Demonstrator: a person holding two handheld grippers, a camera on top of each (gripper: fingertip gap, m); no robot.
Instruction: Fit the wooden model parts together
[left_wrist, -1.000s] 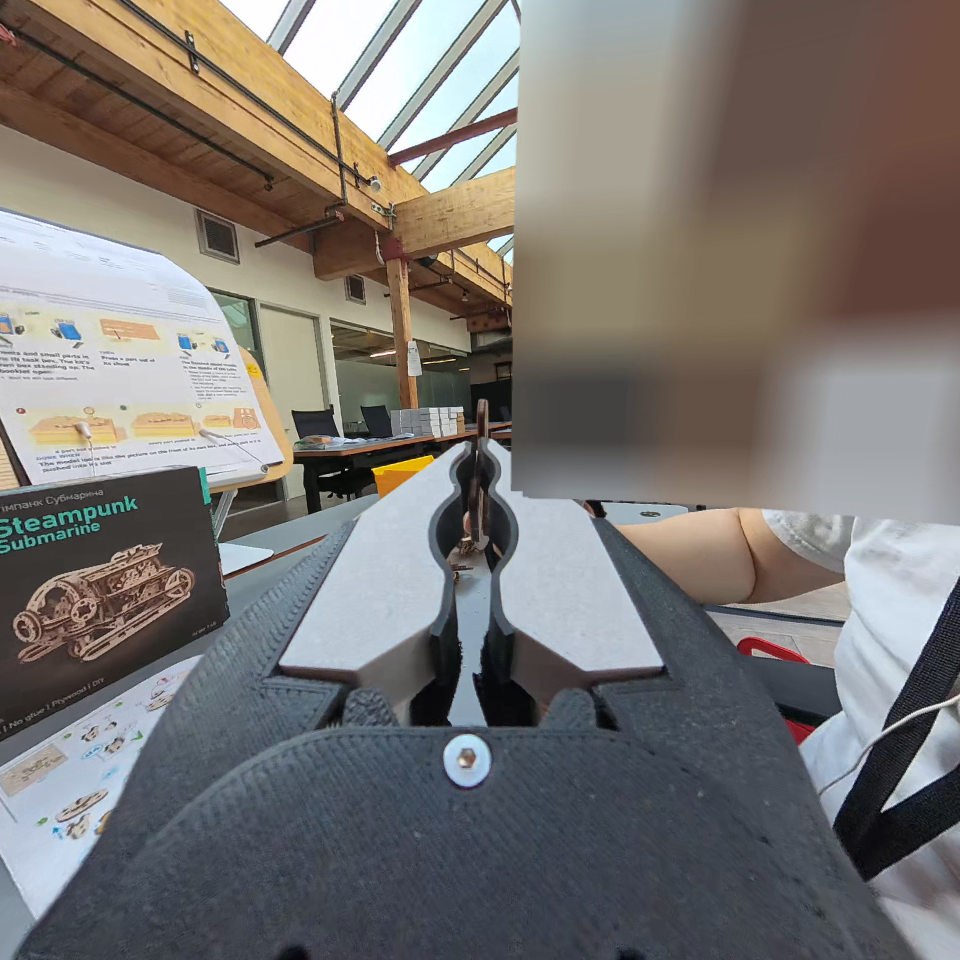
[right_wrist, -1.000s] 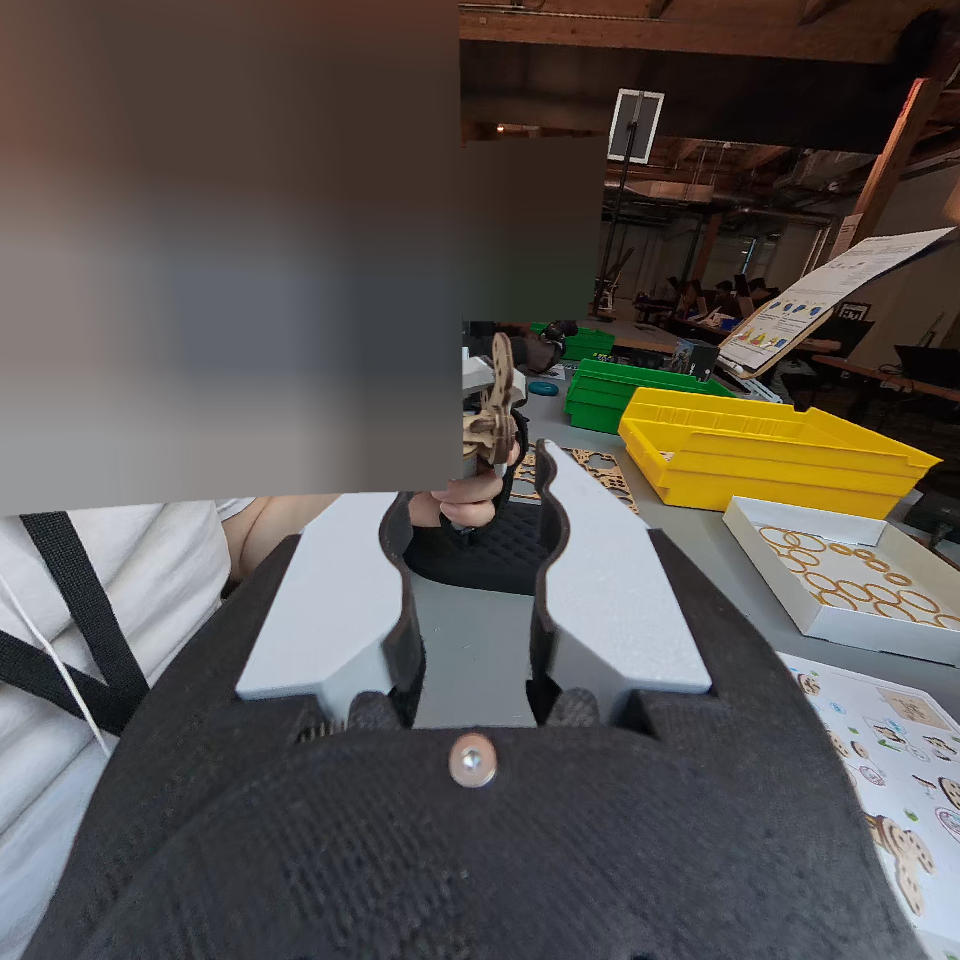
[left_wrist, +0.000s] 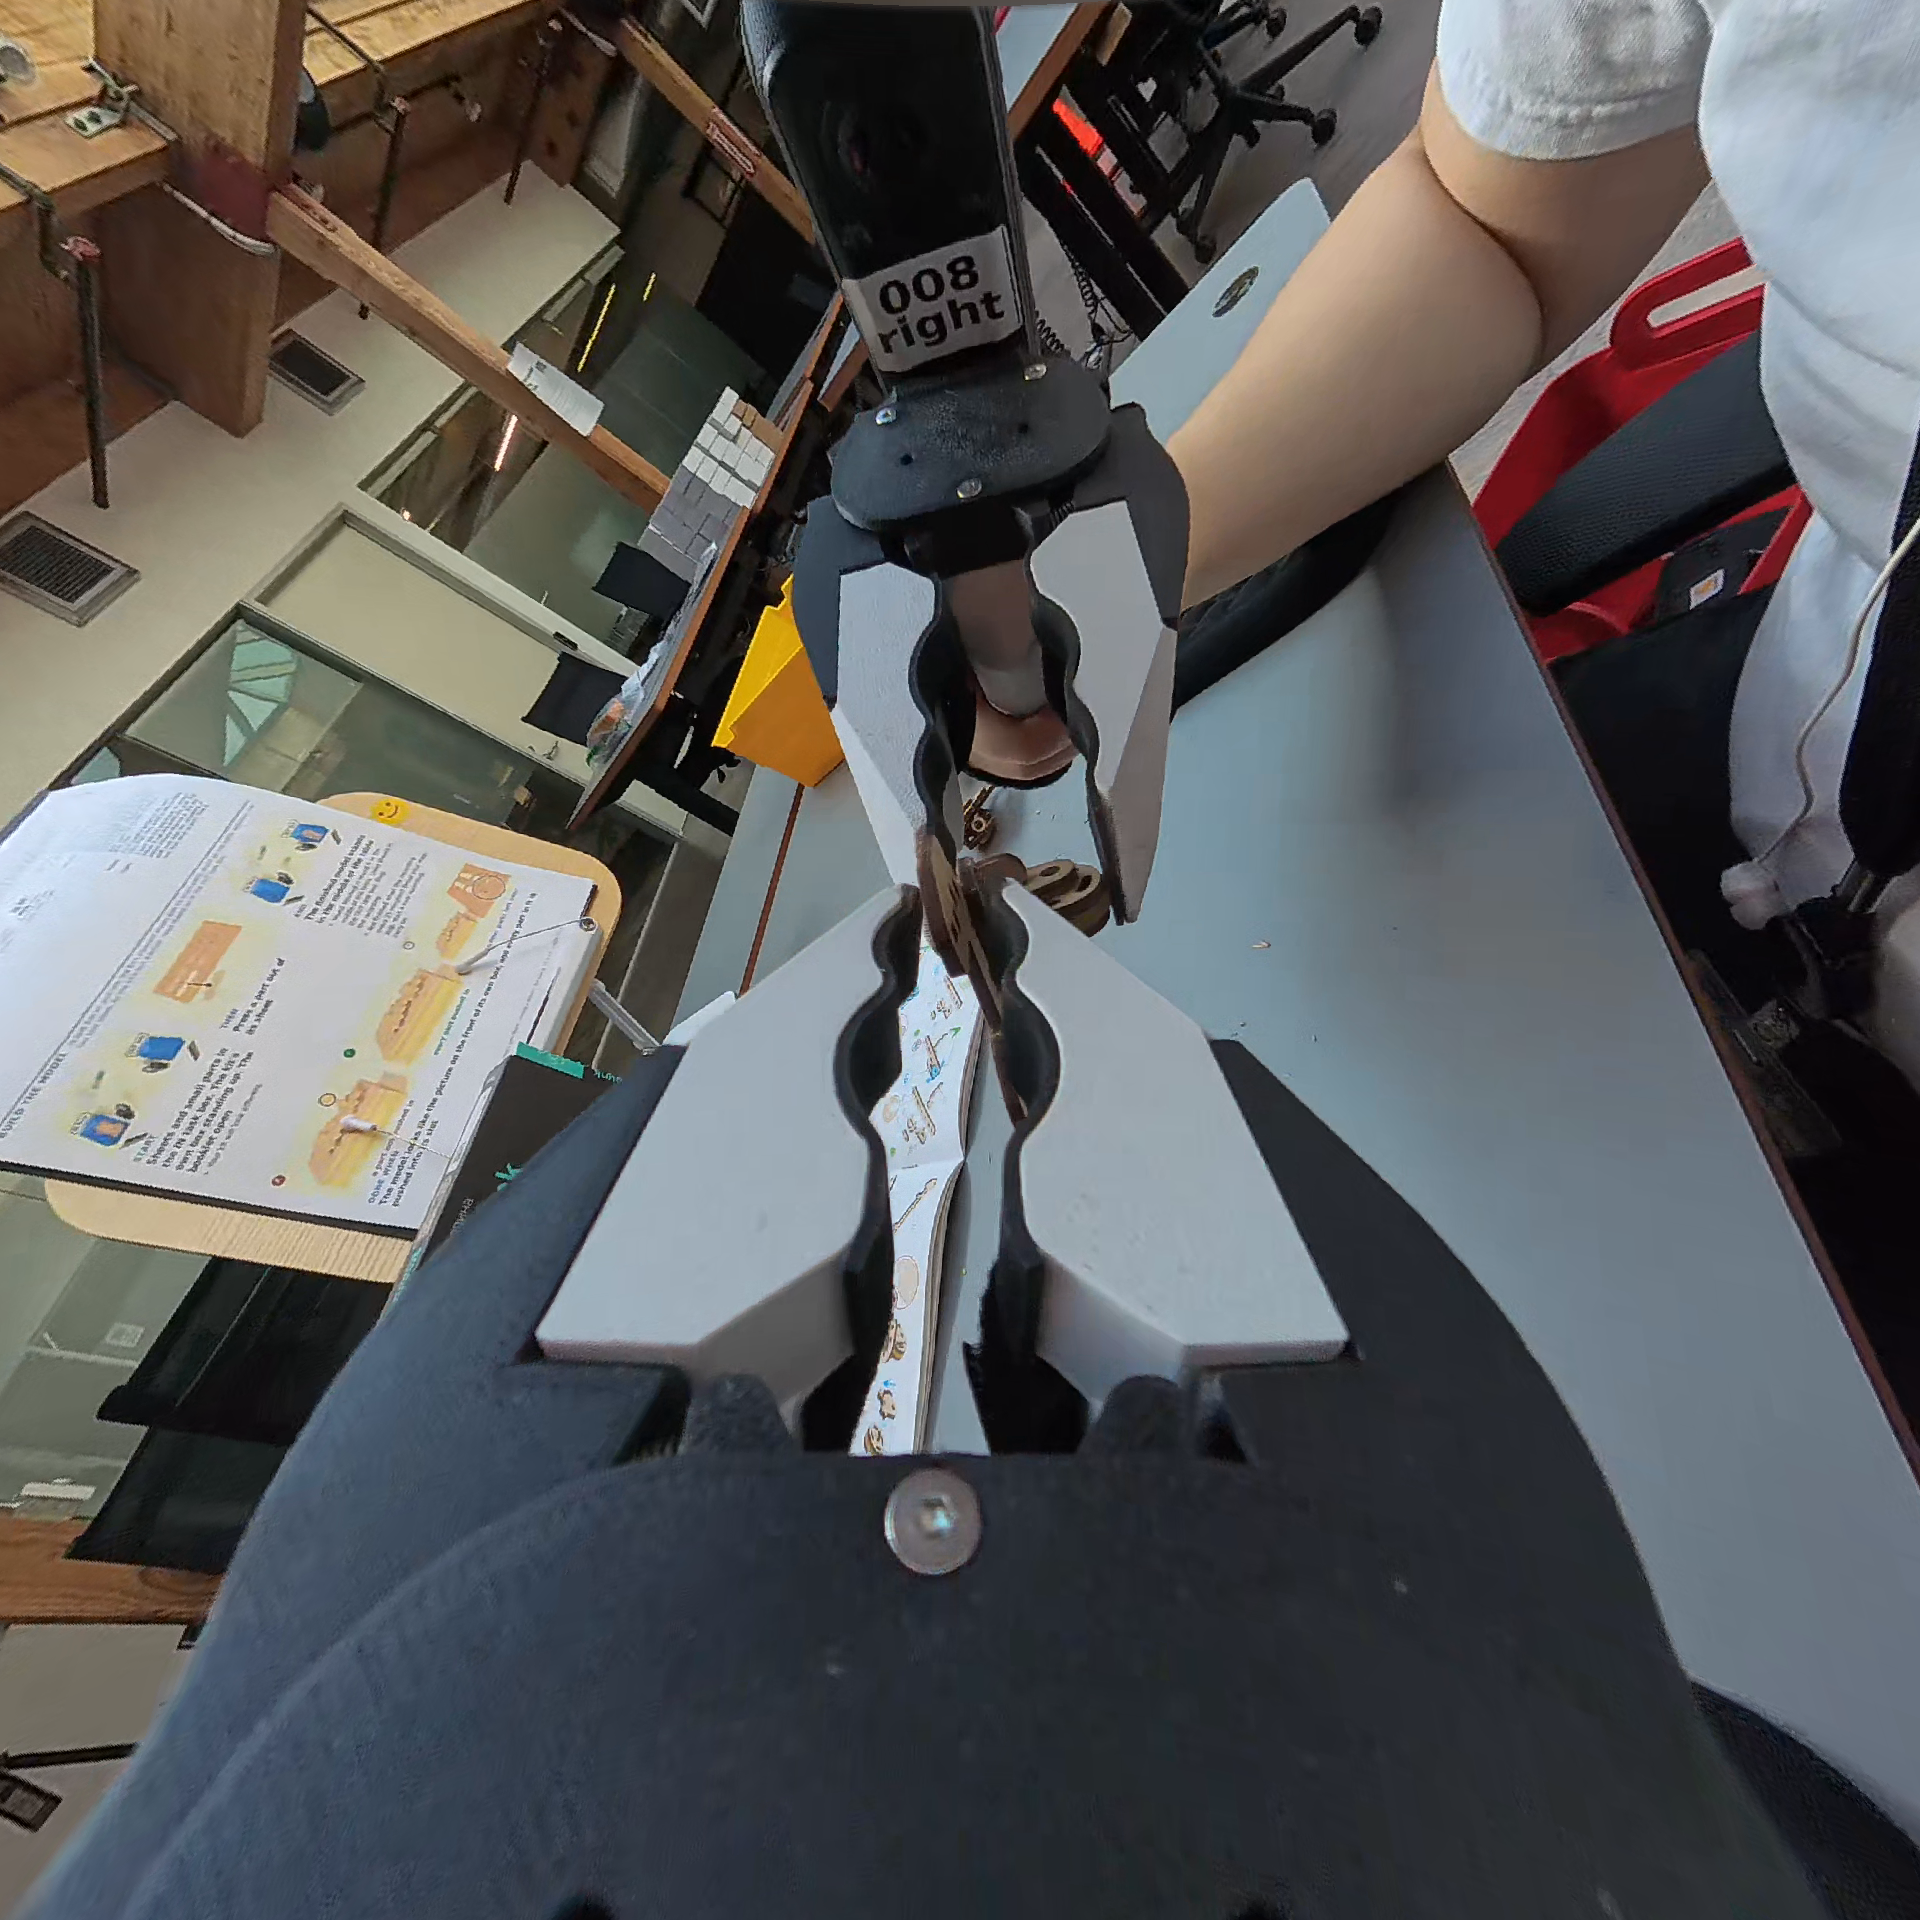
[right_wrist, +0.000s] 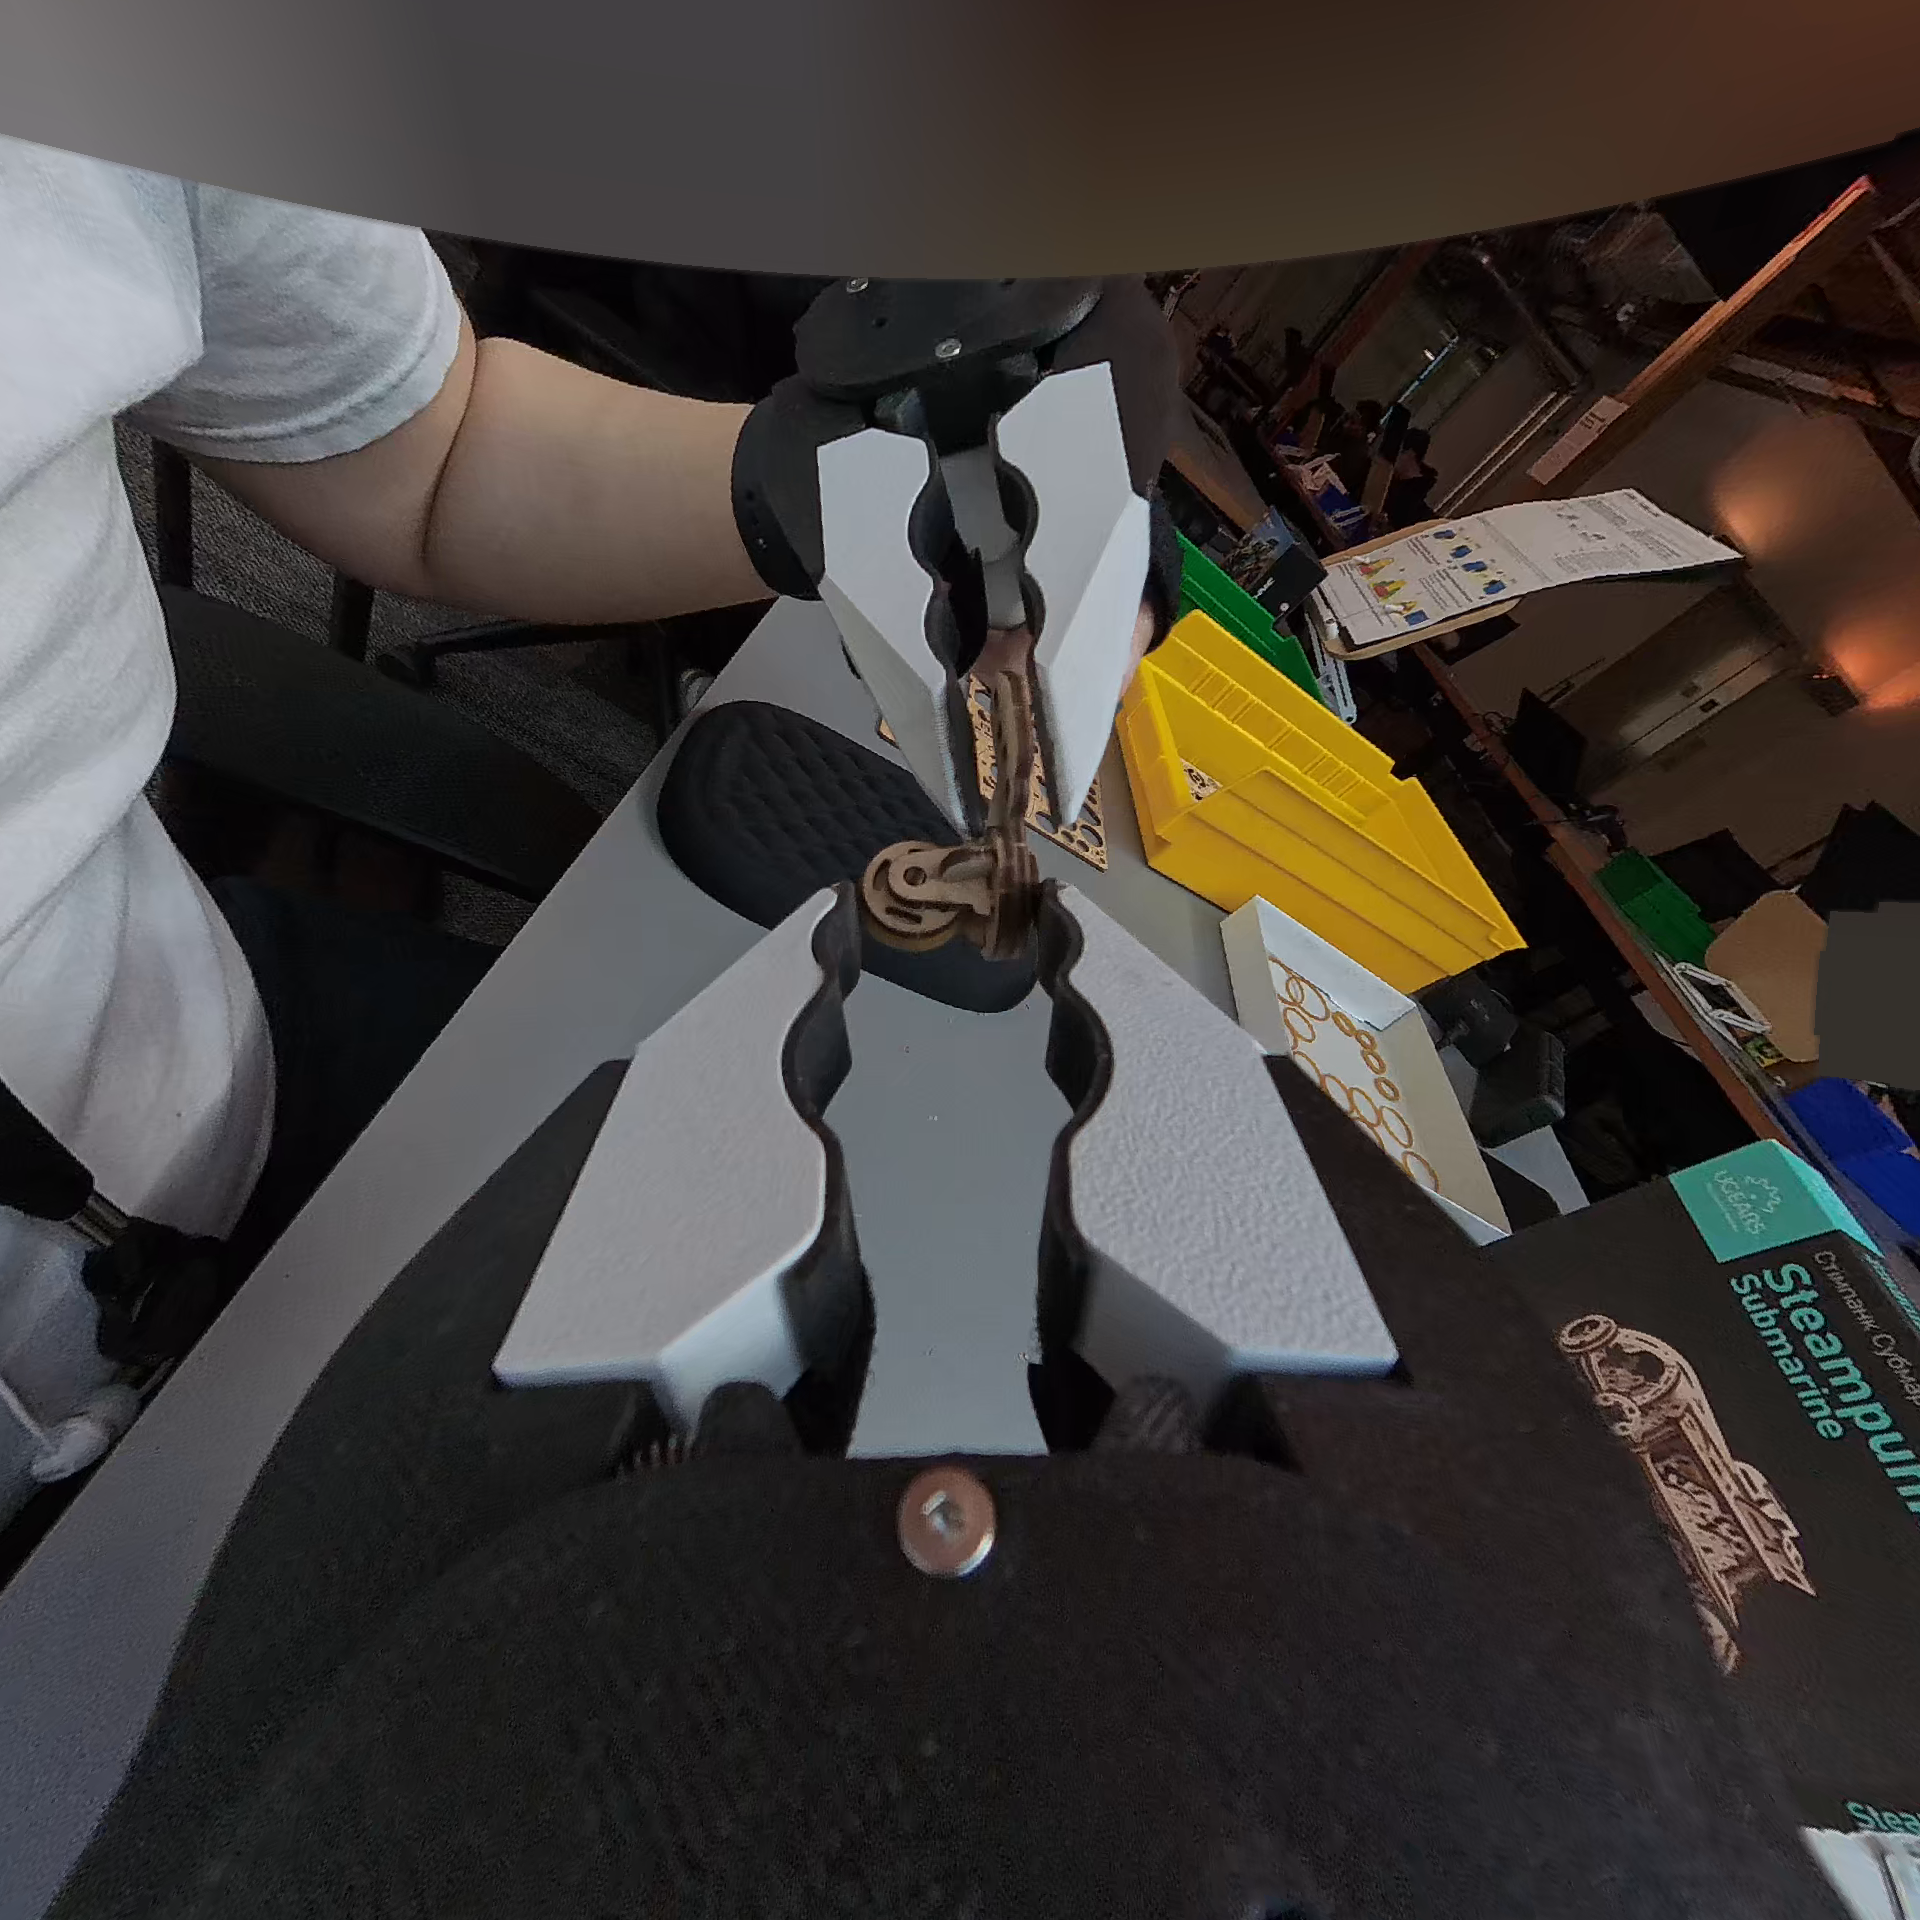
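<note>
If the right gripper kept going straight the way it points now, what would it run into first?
Most likely the wooden model assembly sitting at the right gripper tips, pinched by the left gripper directly opposite. Its jaws stand open around the piece; whether they already touch is unclear.

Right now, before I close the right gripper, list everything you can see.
round wooden wheel assembly: one, tan, between the right gripper's tips
flat perforated wooden part: one, tan, clamped in the left gripper
plywood cutout sheet: one, tan, on the table
yellow plastic bin: one, far side of the table
white shallow tray: one, beside the bin
black kit box: one, near right
instruction sheet on a clipboard: one, propped on a stand
grey table: one
left gripper: shut
right gripper: tips flank the assembly, contact unclear
</note>
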